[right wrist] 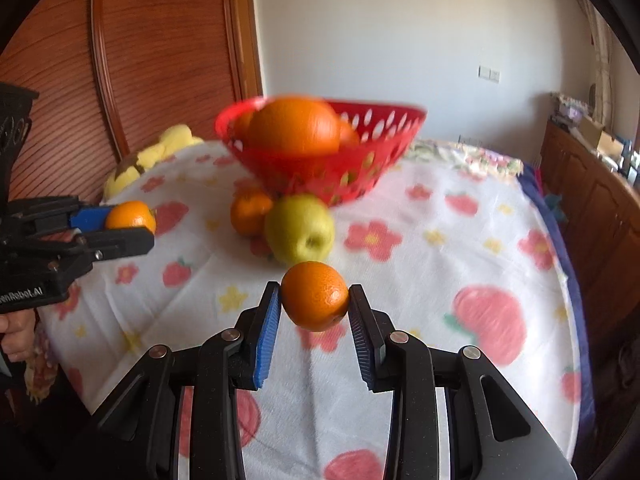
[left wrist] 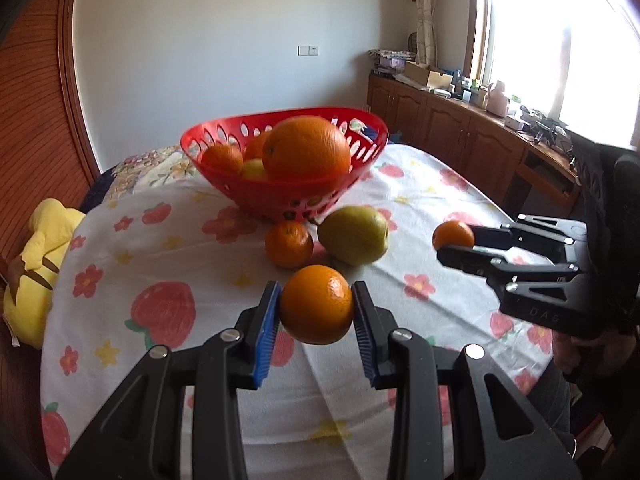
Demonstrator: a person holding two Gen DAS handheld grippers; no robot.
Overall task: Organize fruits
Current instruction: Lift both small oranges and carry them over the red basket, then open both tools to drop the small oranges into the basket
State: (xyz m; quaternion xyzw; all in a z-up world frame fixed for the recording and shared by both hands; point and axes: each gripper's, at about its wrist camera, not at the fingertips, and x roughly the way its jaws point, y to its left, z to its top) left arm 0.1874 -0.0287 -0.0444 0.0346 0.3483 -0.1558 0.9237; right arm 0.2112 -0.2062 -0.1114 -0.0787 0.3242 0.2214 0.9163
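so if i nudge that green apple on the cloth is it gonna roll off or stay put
The green apple looks rounded and lies on its side, stem dimple facing sideways in the right wrist view, so it would probably roll. It seems to touch the loose orange, which might block it on that side. The soft cloth likely slows it; its smooth skin may be slippery to grip.

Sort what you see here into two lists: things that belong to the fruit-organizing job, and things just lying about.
Job: red basket holding fruit; left gripper gripping an orange; right gripper gripping a small orange; loose orange and green apple on the tablecloth.

Lying about: yellow plush toy; clutter on the cabinets.
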